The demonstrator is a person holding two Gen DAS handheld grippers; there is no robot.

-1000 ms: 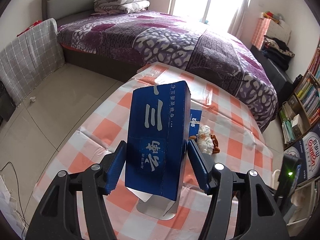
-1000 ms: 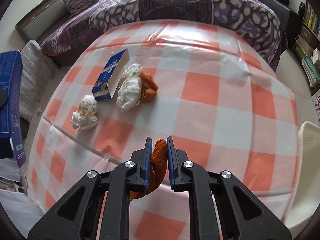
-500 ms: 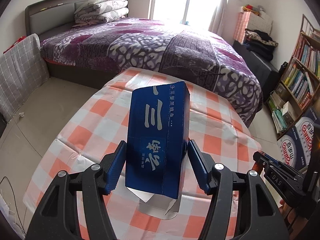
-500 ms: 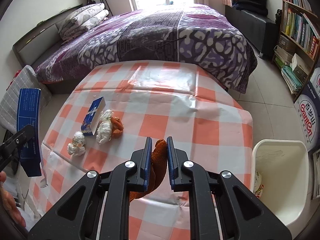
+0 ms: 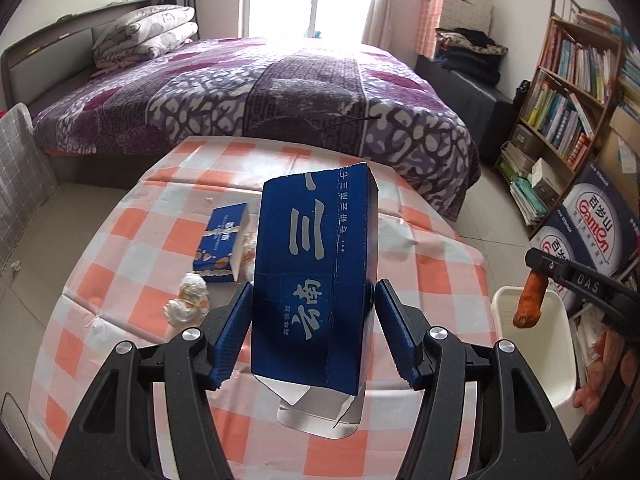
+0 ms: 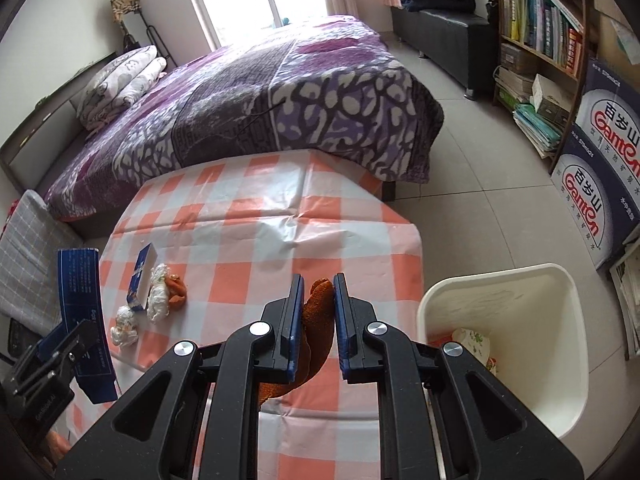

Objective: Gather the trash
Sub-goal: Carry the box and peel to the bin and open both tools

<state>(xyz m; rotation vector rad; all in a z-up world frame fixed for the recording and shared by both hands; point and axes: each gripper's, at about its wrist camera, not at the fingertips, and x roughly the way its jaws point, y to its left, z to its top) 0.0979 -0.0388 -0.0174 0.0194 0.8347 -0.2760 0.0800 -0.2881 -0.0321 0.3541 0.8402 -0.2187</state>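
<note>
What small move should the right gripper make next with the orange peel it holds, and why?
Probably carry it a little further right until it hangs over the white bin, then open. The right gripper is shut on the orange peel, and in the right wrist view its fingers are over the checked tablecloth, with the bin to their right.

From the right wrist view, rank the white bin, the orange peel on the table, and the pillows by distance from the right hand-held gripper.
1. White bin, just right of the right hand-held gripper.
2. Orange peel on the table, left.
3. Pillows, far left on the bed.
</note>
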